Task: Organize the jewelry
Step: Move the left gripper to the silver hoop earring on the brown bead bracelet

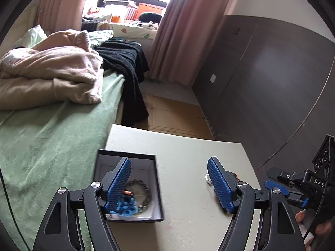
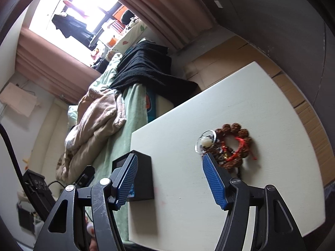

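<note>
A black open box sits on the white table and holds a grey bead bracelet and a blue bead bracelet. My left gripper is open and empty, its left finger over the box. A pile of jewelry lies on the table to the right: a brown bead bracelet with red cord and a clear ring. My right gripper is open and empty above the table, its right fingertip just in front of the pile. The box shows at its left.
A bed with a green cover, a beige blanket and a black cloth lies left of the table. A dark wardrobe wall stands on the right. Cardboard covers the floor beyond the table.
</note>
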The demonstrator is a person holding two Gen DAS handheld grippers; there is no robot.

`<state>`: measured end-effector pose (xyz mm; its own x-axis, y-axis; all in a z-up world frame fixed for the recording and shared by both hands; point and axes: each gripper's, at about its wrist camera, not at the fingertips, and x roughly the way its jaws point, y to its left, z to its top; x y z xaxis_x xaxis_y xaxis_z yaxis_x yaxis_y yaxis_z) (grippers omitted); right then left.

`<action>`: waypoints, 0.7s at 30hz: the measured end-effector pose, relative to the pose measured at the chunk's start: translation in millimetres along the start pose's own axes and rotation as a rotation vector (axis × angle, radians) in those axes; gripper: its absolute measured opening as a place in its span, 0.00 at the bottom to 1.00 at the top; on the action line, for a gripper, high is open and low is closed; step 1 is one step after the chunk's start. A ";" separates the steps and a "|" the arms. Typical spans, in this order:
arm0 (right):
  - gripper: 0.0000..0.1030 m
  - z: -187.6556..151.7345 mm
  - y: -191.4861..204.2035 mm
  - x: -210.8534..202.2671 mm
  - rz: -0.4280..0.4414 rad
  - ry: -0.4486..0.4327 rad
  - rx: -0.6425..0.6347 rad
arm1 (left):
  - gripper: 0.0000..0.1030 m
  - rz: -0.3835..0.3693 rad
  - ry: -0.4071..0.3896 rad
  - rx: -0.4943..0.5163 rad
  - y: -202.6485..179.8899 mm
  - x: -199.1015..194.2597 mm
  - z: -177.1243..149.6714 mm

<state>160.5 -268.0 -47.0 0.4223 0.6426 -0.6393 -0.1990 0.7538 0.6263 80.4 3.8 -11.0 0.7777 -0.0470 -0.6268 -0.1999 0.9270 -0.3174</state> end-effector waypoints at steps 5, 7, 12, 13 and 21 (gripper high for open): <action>0.63 7.4 -20.3 -7.1 -0.027 -0.007 0.056 | 0.74 -0.016 0.084 0.036 -28.7 20.7 1.4; 0.63 10.7 -28.4 -9.6 -0.036 -0.009 0.083 | 0.74 -0.032 0.123 0.027 -39.0 30.8 1.5; 0.63 19.0 -47.4 -18.9 -0.069 -0.016 0.130 | 0.74 -0.016 0.208 0.054 -68.9 57.4 1.7; 0.63 20.8 -52.6 -19.9 -0.076 -0.010 0.141 | 0.74 -0.017 0.223 0.061 -74.7 62.5 1.3; 0.63 29.5 -94.4 -22.4 -0.121 0.020 0.271 | 0.74 0.037 0.349 0.125 -109.1 107.7 -7.7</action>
<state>196.0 -357.6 -78.7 0.4103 0.5550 -0.7236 0.0959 0.7629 0.6394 181.4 -105.2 -49.4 0.5168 -0.1170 -0.8481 -0.1330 0.9676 -0.2146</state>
